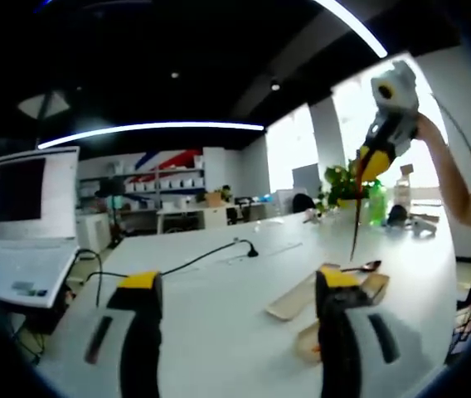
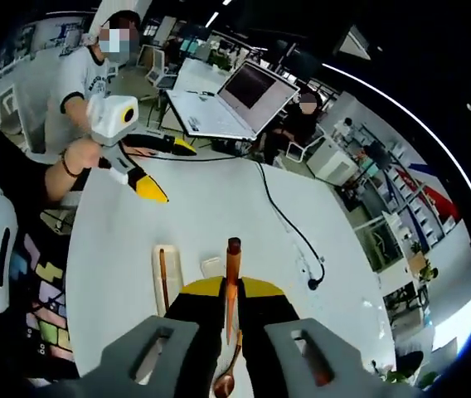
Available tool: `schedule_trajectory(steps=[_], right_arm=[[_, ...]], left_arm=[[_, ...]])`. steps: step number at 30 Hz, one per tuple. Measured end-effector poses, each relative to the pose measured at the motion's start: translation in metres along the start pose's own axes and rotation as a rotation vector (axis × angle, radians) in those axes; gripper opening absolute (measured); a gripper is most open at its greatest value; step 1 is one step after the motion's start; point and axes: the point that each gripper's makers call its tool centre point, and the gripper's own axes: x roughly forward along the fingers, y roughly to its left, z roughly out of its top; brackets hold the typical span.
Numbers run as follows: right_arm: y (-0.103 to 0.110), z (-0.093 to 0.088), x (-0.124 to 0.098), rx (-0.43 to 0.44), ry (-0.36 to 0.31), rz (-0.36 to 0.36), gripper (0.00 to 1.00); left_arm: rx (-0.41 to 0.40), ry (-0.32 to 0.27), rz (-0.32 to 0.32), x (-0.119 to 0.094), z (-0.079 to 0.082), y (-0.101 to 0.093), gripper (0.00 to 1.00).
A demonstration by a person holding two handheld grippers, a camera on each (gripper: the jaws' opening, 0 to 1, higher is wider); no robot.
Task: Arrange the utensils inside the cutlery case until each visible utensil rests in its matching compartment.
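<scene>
**Right jaws clamped on a utensil above the case**

The right gripper (image 2: 230,332), raised over the white surface (image 2: 219,207), has its jaws closed on a long wooden-handled utensil (image 2: 232,282); a wooden spoon (image 2: 227,375) shows just below it. In the left gripper view the same utensil (image 1: 356,224) hangs from the raised right gripper (image 1: 370,166). The left gripper (image 1: 240,332) holds nothing, jaws wide apart. The cutlery case (image 1: 302,297) lies open on the surface, one utensil (image 2: 163,278) resting in a tray.
</scene>
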Motion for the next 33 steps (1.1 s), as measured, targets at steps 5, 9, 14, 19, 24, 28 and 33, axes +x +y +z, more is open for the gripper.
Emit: schedule_trajectory(steps=[5, 9, 14, 19, 24, 28, 33], right_arm=[[0.015, -0.002, -0.002, 0.014, 0.056, 0.08, 0.04], [0.027, -0.003, 0.007, -0.018, 0.117, 0.158, 0.04], [0.046, -0.007, 0.023, -0.013, 0.154, 0.245, 0.04], [0.061, -0.017, 0.037, -0.018, 0.201, 0.329, 0.04], [0.058, -0.033, 0.05, -0.053, 0.282, 0.292, 0.04], [0.061, -0.032, 0.06, -0.025, 0.278, 0.319, 0.04], [0.073, -0.029, 0.078, -0.051, 0.267, 0.338, 0.04]], left_arm=[[-0.001, 0.002, 0.008, -0.001, 0.0, 0.002, 0.79], [0.0, -0.008, 0.01, -0.003, 0.003, 0.002, 0.79], [-0.007, 0.0, 0.018, -0.003, 0.0, 0.005, 0.79], [-0.006, -0.01, 0.016, -0.004, 0.003, 0.004, 0.79], [-0.007, -0.007, 0.021, -0.005, 0.002, 0.005, 0.79], [-0.007, -0.005, 0.02, -0.005, 0.001, 0.005, 0.79], [-0.008, -0.008, 0.019, -0.006, 0.002, 0.004, 0.79]])
